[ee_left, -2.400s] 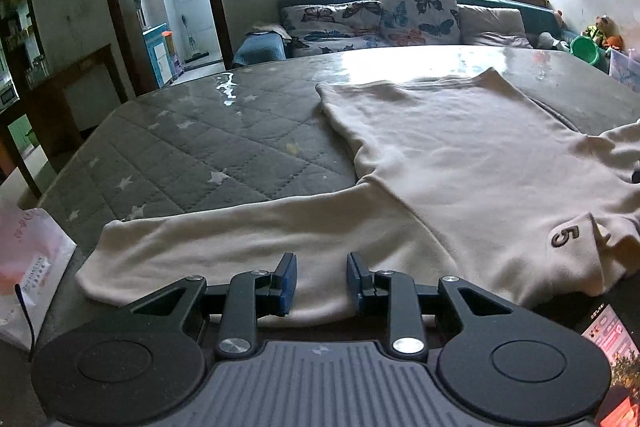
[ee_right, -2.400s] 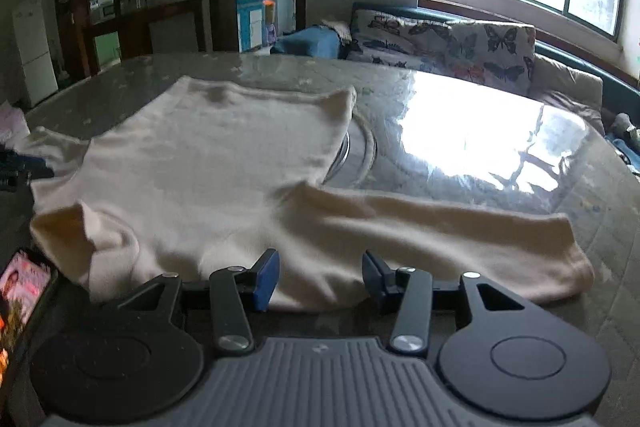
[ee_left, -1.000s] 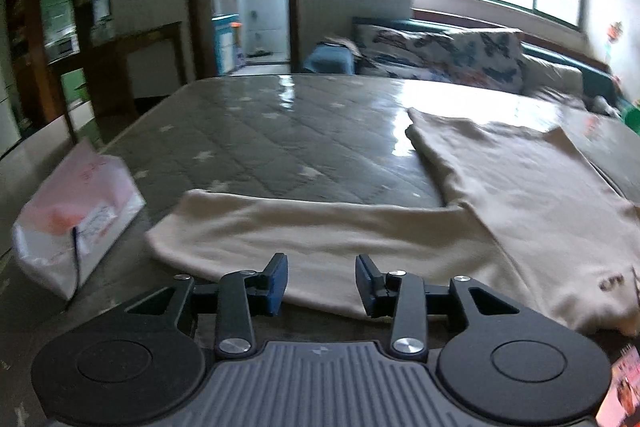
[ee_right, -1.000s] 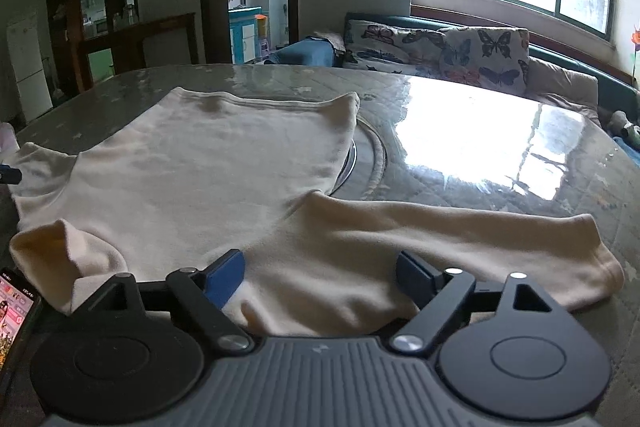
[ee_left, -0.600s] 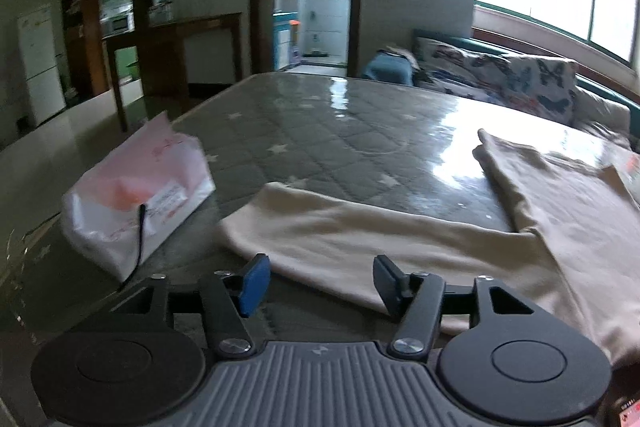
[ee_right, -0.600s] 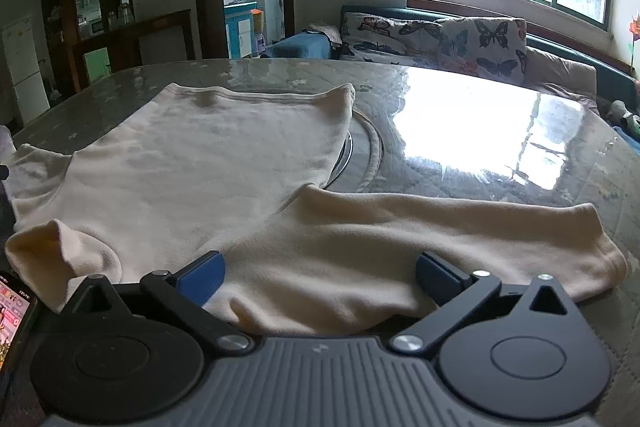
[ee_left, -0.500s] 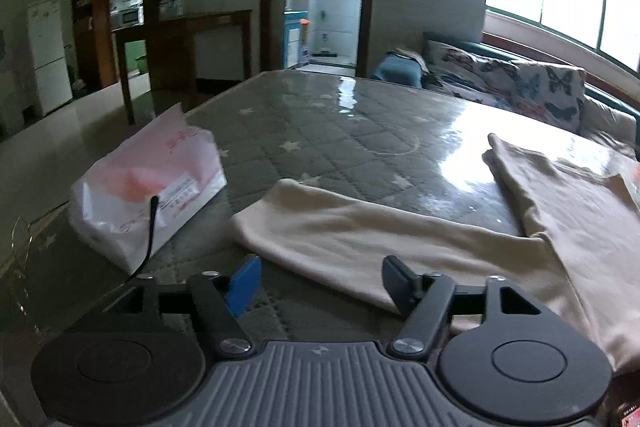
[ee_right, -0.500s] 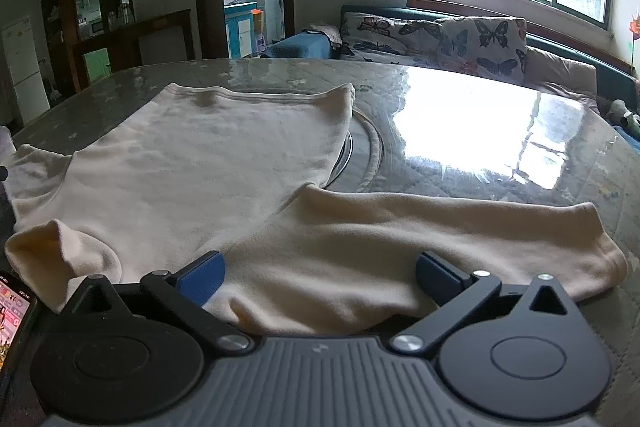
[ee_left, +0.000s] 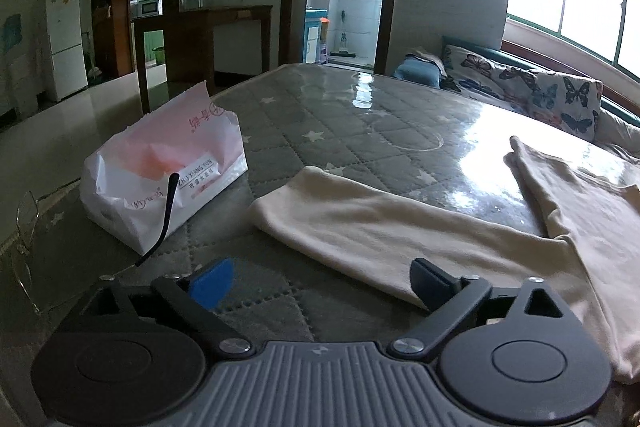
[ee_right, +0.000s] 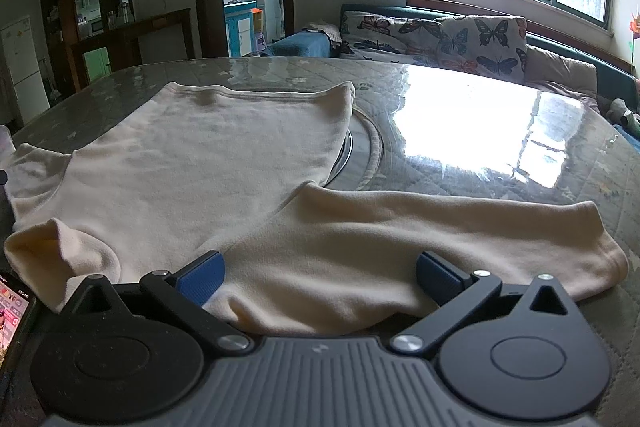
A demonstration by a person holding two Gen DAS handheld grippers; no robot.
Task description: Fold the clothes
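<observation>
**Shirt laid out flat, no fold made yet**

The cream long-sleeved shirt (ee_right: 208, 163) lay spread on the tabletop (ee_left: 360, 131), body flat w/ hem toward the far side, both sleeves stretched out sideways. No part was turned over onto another, so by the look of it only the laying-out was done; sleeves in, sides in & the final halving all seemed left to do.

Fabric looked soft, fleecy, fairly thick; mostly smooth, w/ a rolled lump at the collar end (ee_right: 60, 251) & a few shallow creases. It will prob. drape & sag when lifted.

Left sleeve (ee_left: 392, 227) ran across the left wrist view, cuff end near a pink-and-white paper bag (ee_left: 160, 171). Left hand-held gripper (ee_left: 320, 281) was opening, jaws wide; one pad sat at the sleeve's near edge, nothing pinched. Right hand-held gripper (ee_right: 320, 277) stood spread full, right sleeve (ee_right: 440, 231) lying between the pads but not pressed.

A phone (ee_right: 14, 311) lit up at the near left edge. Tabletop was grey, quilted w/ stars under a glossy cover; butterfly cushions (ee_right: 440, 35) & window behind.
</observation>
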